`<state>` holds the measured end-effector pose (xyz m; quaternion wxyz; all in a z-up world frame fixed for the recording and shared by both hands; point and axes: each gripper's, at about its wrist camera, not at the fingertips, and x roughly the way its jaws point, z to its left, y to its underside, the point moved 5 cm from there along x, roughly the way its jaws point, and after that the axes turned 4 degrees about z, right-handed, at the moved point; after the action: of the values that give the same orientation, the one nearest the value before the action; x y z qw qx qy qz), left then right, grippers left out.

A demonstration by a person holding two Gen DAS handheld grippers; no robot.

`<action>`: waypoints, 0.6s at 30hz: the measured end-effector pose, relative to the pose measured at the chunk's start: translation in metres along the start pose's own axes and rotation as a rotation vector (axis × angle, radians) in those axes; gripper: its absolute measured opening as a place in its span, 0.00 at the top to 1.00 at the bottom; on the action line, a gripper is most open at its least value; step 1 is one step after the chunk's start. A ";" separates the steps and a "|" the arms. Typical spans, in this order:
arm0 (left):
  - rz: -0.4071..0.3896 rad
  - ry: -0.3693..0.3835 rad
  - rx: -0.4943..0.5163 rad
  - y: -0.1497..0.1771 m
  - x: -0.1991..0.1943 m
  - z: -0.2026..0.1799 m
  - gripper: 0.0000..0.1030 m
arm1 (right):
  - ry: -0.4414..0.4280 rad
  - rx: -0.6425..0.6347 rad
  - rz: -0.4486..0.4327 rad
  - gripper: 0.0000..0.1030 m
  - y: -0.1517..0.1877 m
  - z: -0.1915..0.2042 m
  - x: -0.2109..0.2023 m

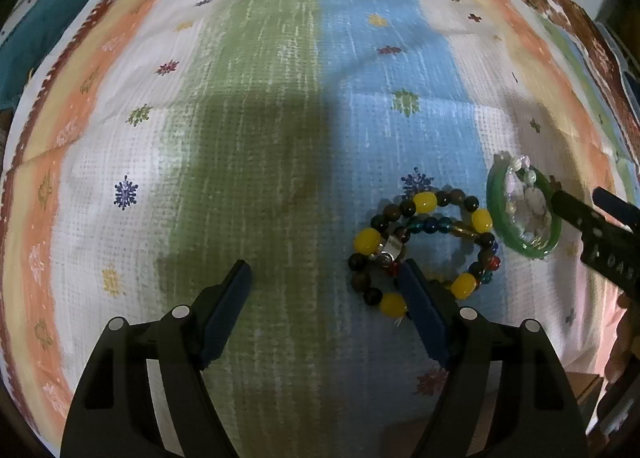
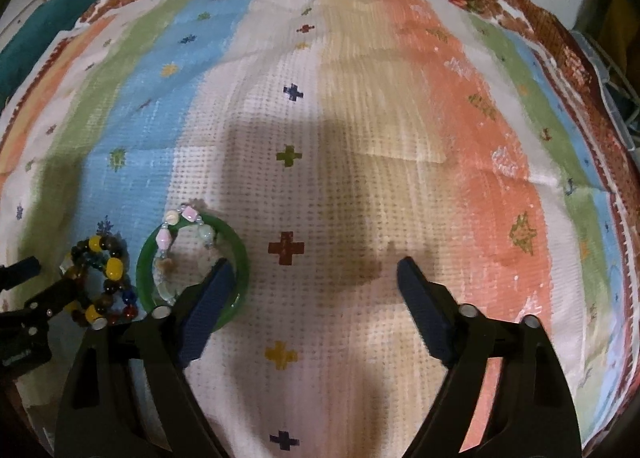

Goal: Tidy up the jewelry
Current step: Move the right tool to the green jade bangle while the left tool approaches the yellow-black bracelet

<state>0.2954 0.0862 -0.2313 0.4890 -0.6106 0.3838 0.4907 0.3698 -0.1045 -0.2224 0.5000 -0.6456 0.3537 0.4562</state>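
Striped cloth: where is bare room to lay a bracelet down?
The striped woven cloth lies bare across its white, beige and orange bands, right of the green glass bangle, and the green band is bare too. Crowded: the bangle, the pale bead bracelet and the yellow-and-brown bead bracelets.

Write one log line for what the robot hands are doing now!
left gripper: open, empty | right gripper: open, empty | green bangle, beaded bracelets: on cloth
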 end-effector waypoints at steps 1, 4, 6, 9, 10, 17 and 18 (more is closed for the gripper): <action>0.000 -0.009 0.003 0.001 0.000 0.001 0.25 | -0.008 0.003 0.005 0.27 0.000 0.001 0.001; 0.005 -0.006 0.000 0.001 0.001 0.004 0.27 | -0.012 0.003 0.009 0.27 -0.001 0.002 0.004; 0.003 -0.012 0.009 0.002 0.003 0.004 0.26 | -0.011 -0.001 0.011 0.27 0.000 0.003 0.006; -0.002 -0.040 0.025 0.003 0.005 0.001 0.26 | -0.006 -0.009 0.016 0.28 0.001 0.004 0.011; -0.004 -0.042 0.026 0.003 0.005 0.000 0.27 | -0.003 -0.012 0.014 0.29 0.001 0.005 0.012; -0.011 -0.058 0.010 0.005 0.006 0.005 0.52 | -0.002 -0.036 0.002 0.57 0.001 0.009 0.008; -0.013 -0.059 0.011 0.004 0.006 0.004 0.57 | -0.003 -0.041 0.000 0.58 0.002 0.009 0.008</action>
<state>0.2918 0.0897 -0.2380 0.5067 -0.5958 0.3677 0.5031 0.3687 -0.0958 -0.2312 0.4870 -0.6550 0.3435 0.4646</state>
